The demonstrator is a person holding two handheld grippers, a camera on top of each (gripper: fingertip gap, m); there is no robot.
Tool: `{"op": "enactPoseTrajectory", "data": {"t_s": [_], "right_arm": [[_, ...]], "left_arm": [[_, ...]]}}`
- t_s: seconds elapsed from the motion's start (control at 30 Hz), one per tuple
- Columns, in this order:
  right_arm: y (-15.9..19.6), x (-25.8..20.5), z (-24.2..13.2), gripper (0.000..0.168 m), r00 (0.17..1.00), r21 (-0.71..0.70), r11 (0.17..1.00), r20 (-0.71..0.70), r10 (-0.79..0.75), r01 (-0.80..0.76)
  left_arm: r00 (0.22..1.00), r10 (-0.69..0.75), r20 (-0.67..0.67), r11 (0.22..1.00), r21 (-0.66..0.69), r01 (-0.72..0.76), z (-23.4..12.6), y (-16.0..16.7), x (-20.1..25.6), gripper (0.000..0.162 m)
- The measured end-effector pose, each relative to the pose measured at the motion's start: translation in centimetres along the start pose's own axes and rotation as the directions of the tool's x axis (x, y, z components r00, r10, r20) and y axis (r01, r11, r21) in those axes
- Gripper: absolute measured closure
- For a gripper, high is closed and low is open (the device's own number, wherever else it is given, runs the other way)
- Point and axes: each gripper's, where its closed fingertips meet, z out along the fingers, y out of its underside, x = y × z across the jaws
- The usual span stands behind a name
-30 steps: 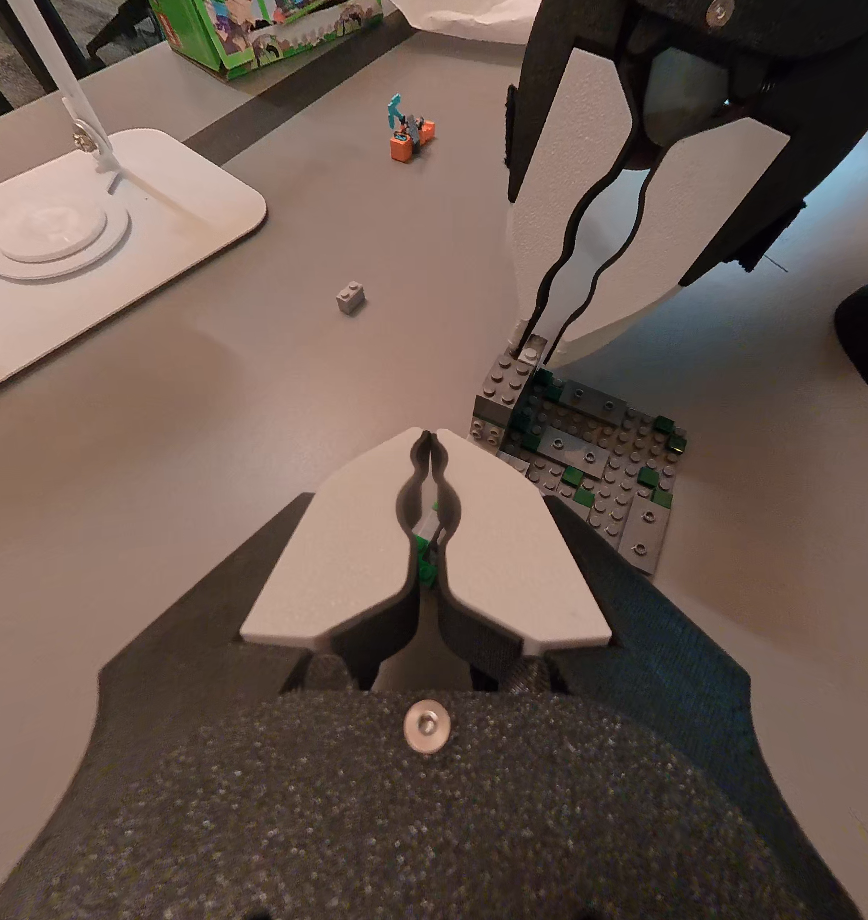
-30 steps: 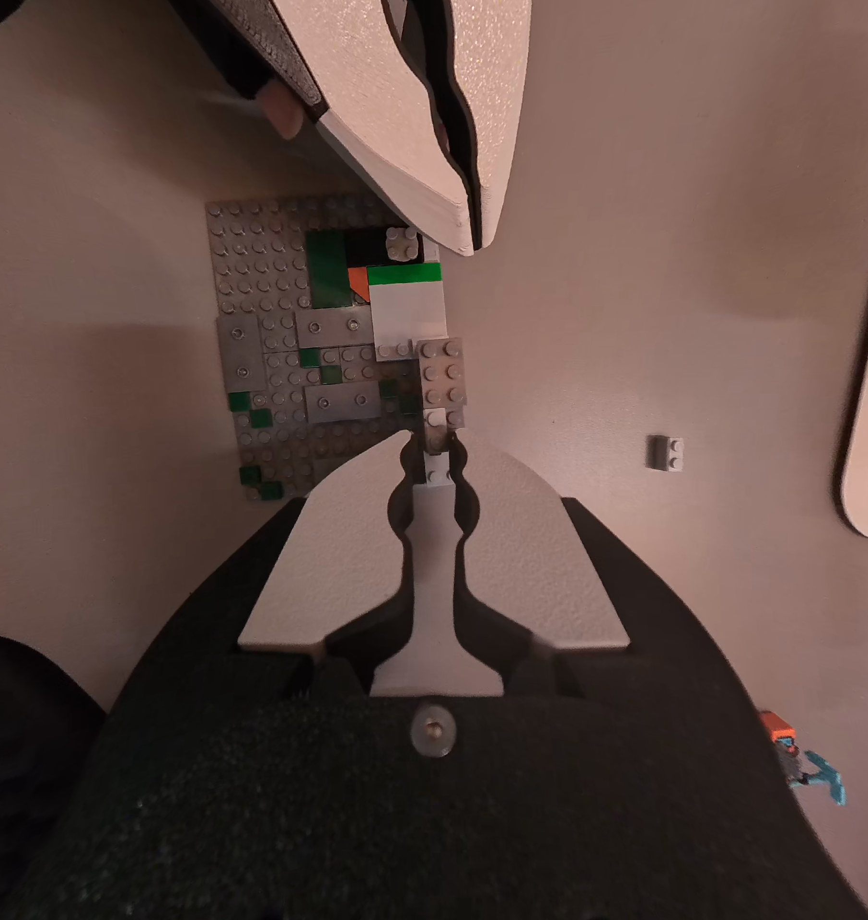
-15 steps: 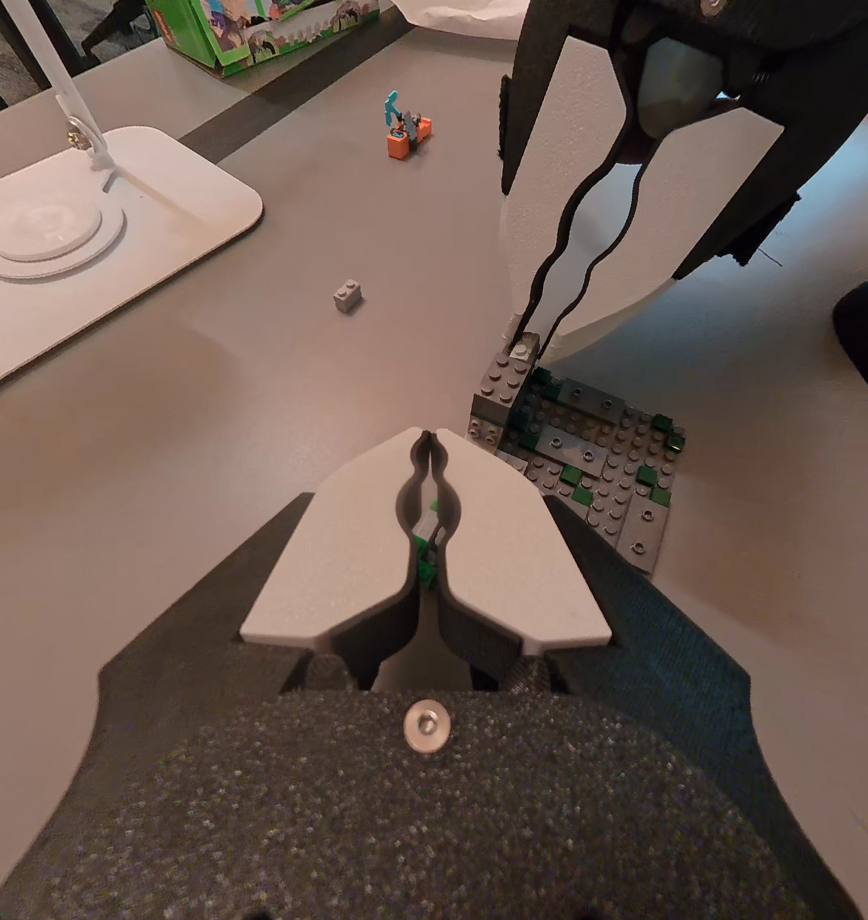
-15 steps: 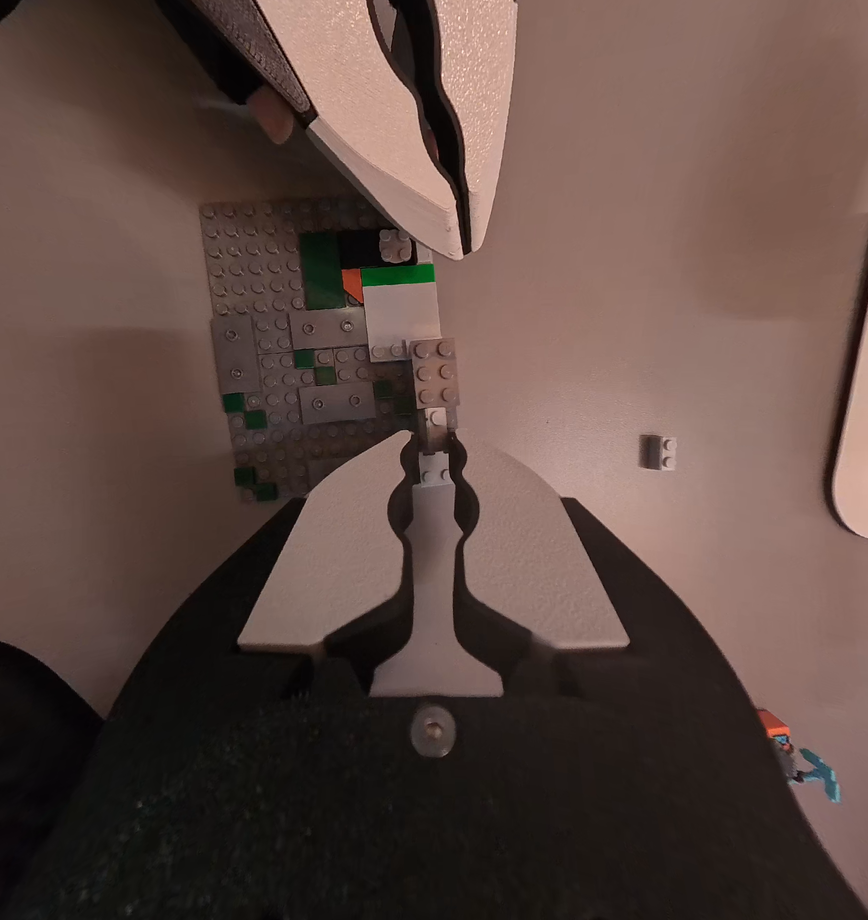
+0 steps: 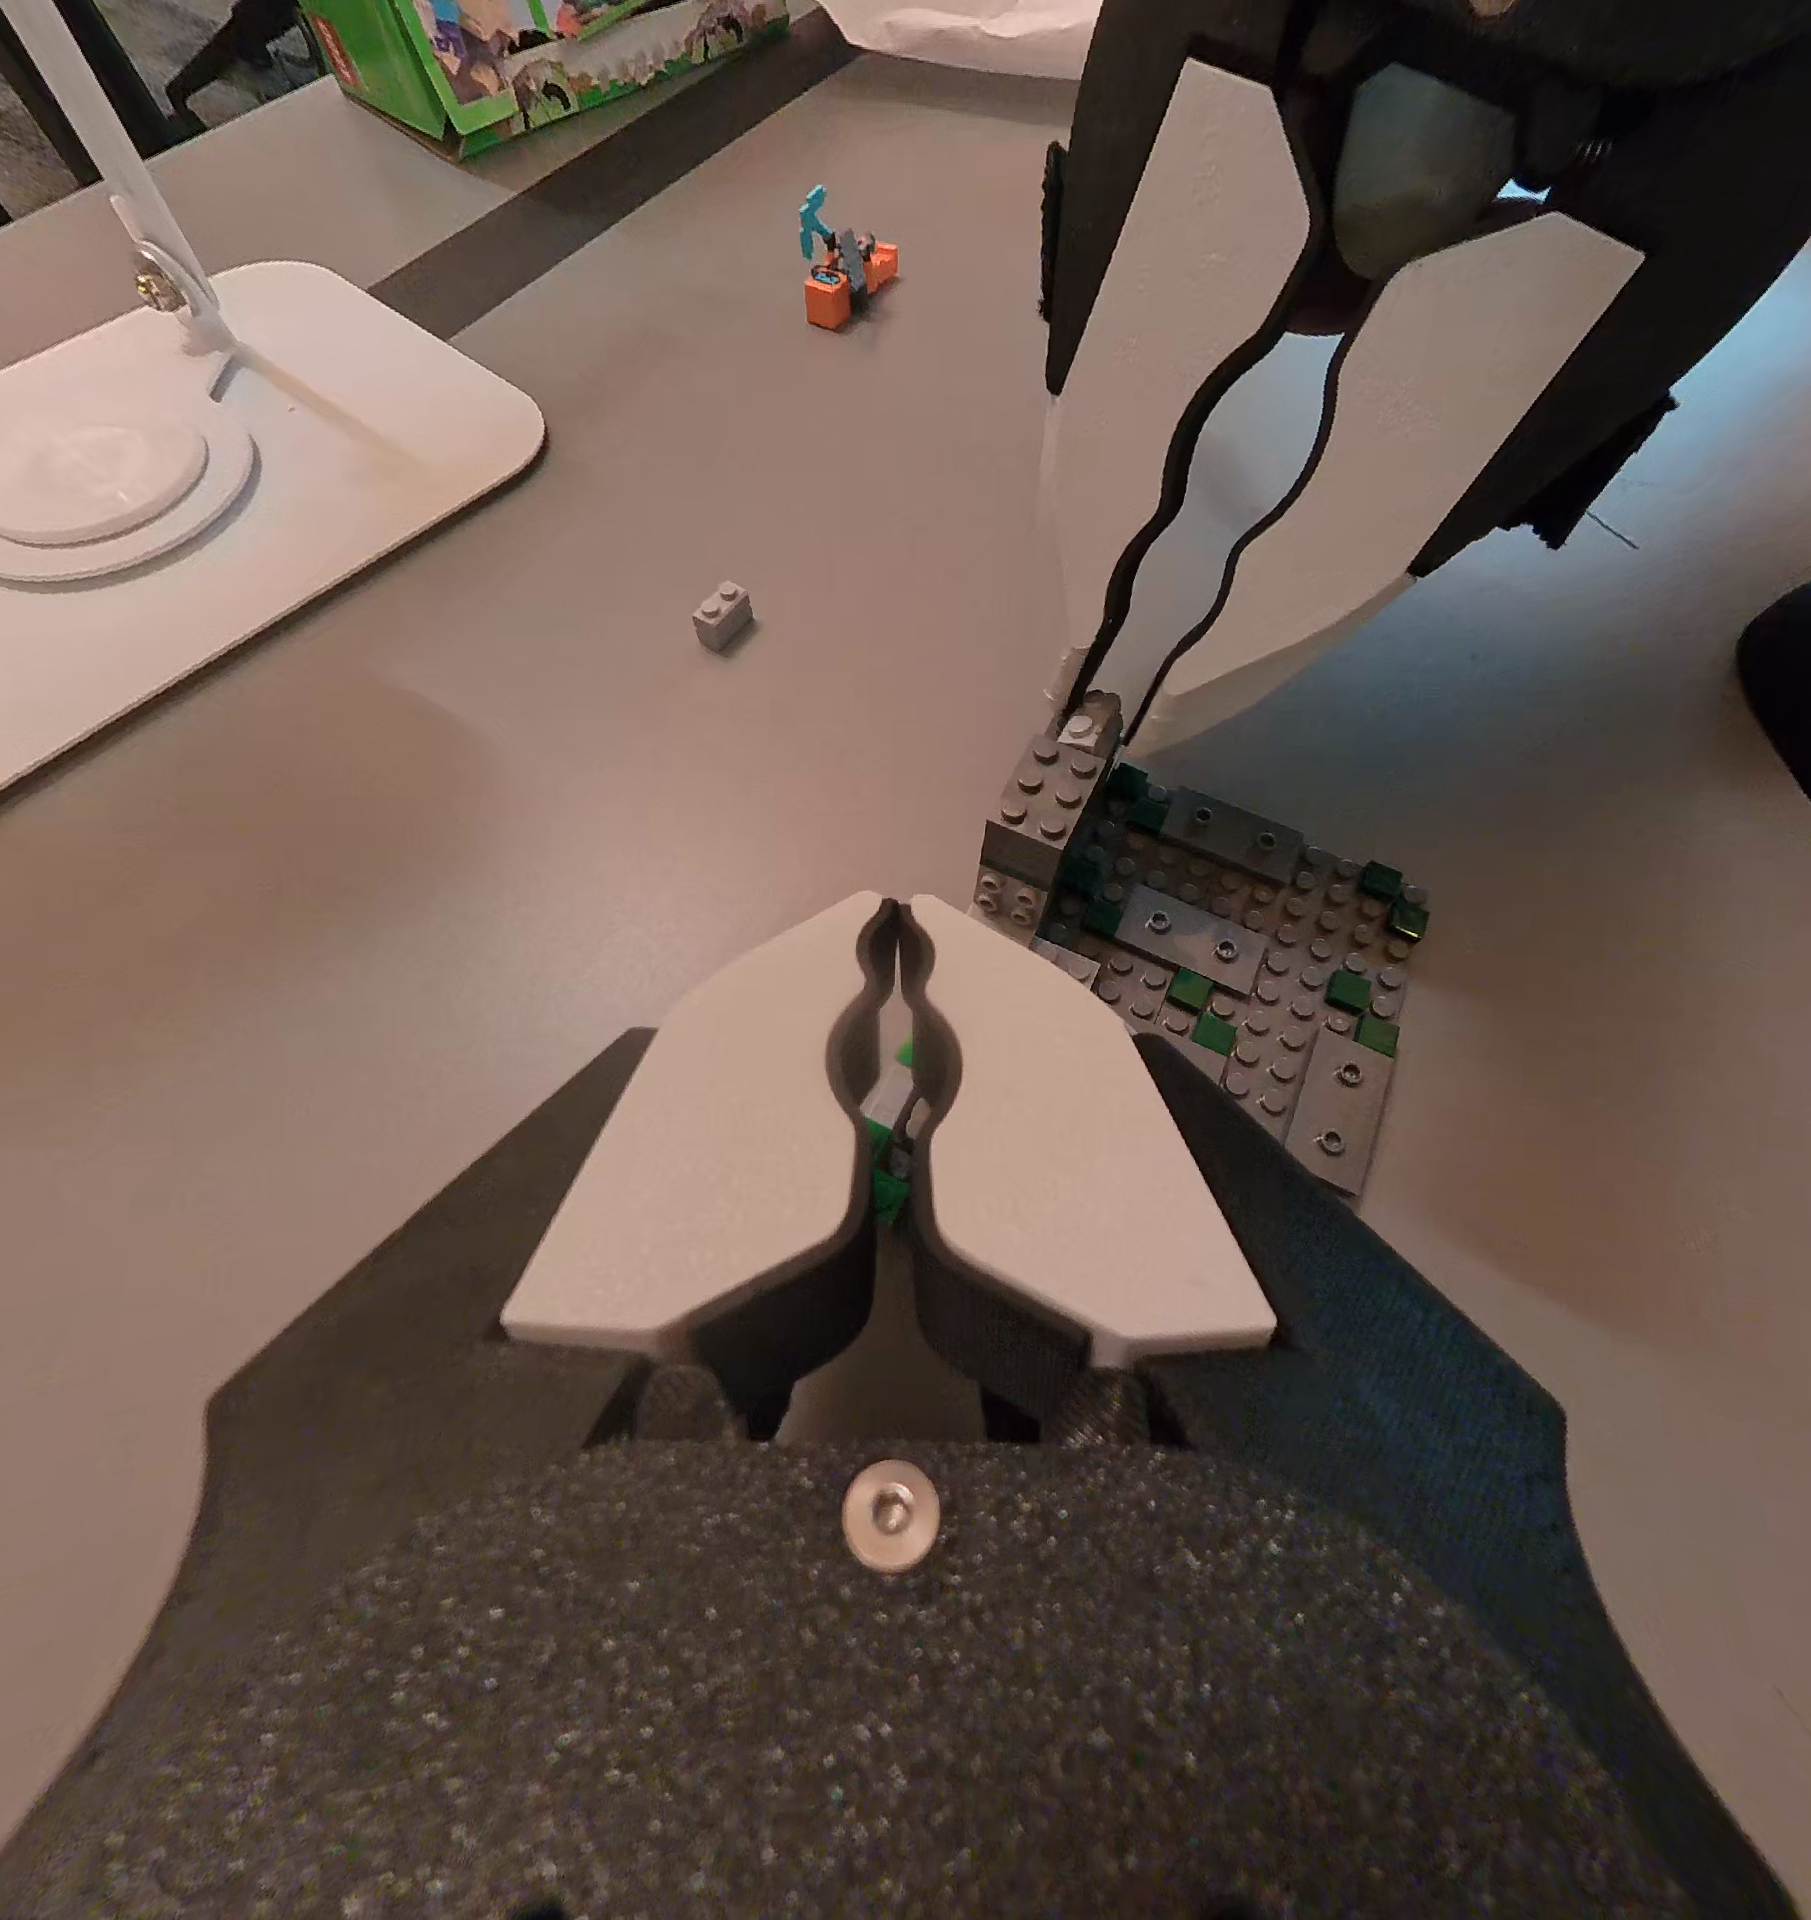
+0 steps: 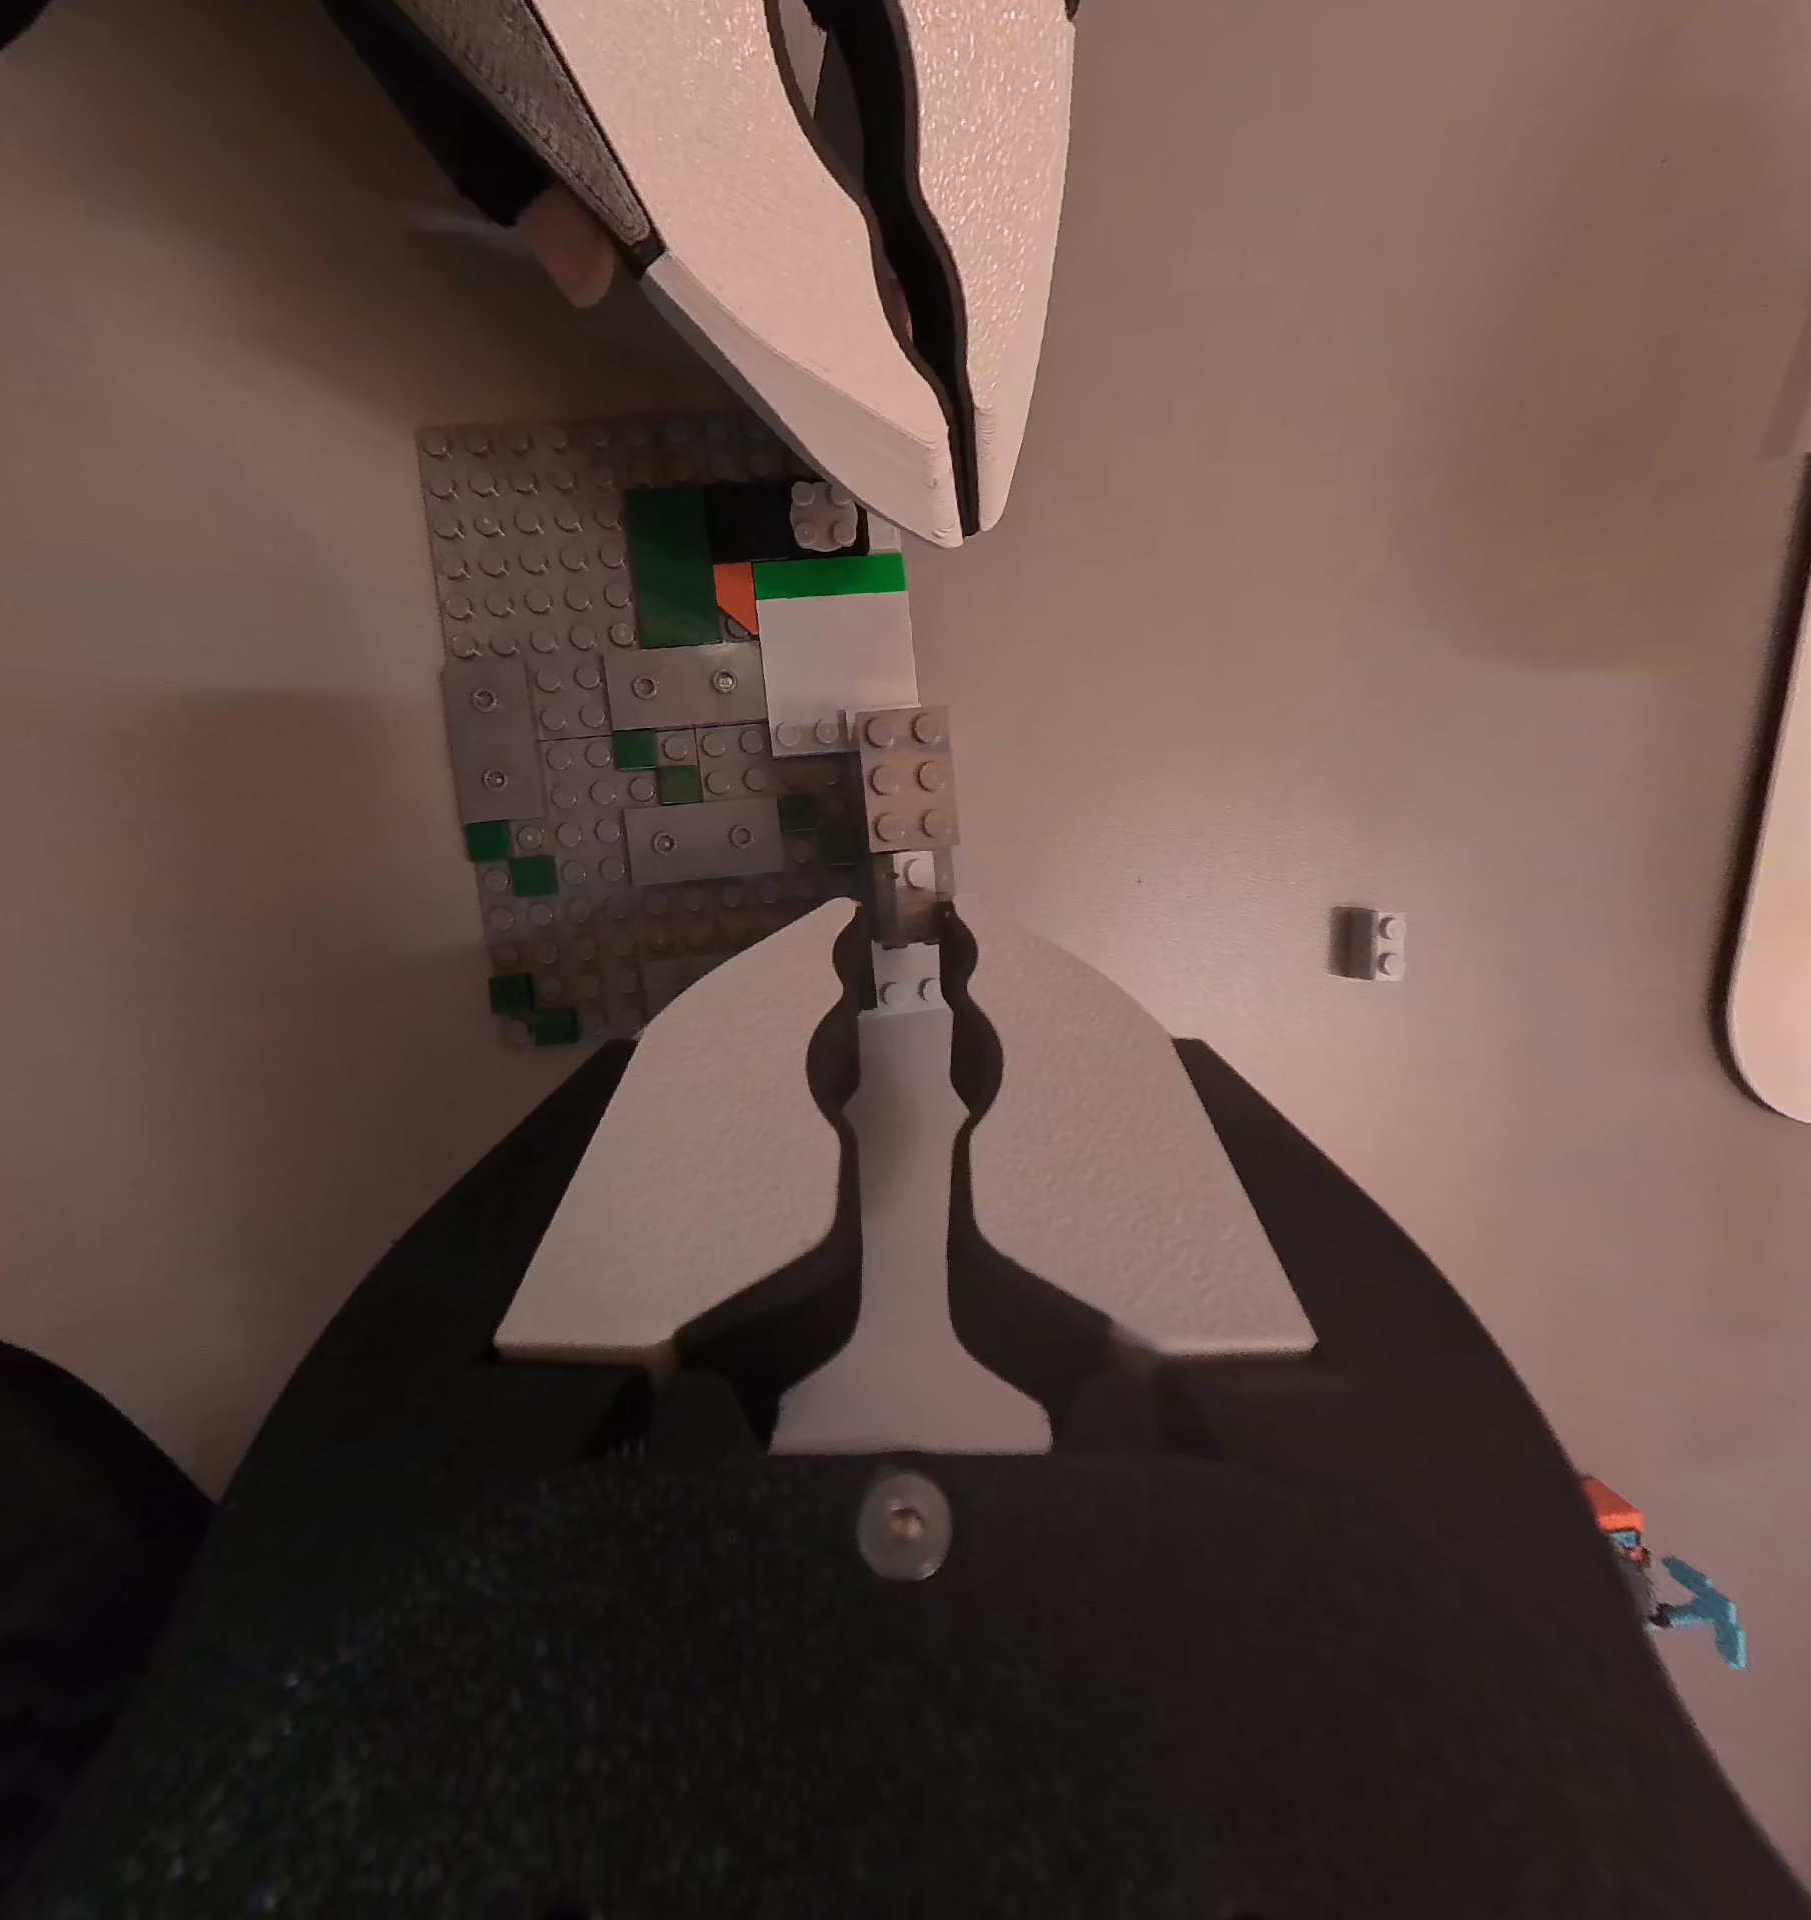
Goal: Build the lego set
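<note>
We judged seating underway: right gripper pinched a small grey brick at the baseplate wall; left gripper, closed, steadied. Next: press down squarely.

Open table around lone grey brick.

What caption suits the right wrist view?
Right gripper pinching a small grey brick at the edge of the Lego baseplate.
</note>
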Motion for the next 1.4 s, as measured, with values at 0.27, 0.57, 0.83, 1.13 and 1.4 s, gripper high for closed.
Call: {"op": "enactPoseTrajectory", "data": {"t_s": [0.27,0.57,0.83,1.13,1.4], "right_arm": [[-0.2,0.0,-0.1,0.156,1.0,0.004,1.0,0.002,-0.004,0.004],[-0.2,0.1,-0.2,0.153,1.0,0.006,1.0,0.009,-0.006,0.006],[-0.1,0.1,-1.1,0.145,0.999,0.044,0.999,0.044,0.028,-0.03],[1.7,-0.2,0.9,0.135,0.997,0.144,0.987,0.037,0.069,-0.074],[0.8,0.0,2.2,0.138,0.999,0.236,0.97,0.017,0.048,-0.051]], "left_arm": [[1.0,-0.001,-0.001,1.0,-0.002,0.001,0.0,0.1,0.0,0.162],[1.0,0.002,-0.002,1.0,-0.003,-0.002,0.0,0.1,0.0,0.162],[1.0,0.002,-0.004,1.0,-0.004,-0.002,0.0,0.1,0.1,0.162],[1.0,0.0,-0.003,1.0,-0.01,0.0,0.1,0.3,0.0,0.162],[1.0,-0.004,-0.001,1.0,-0.016,0.004,0.3,0.5,-0.1,0.162]]}}
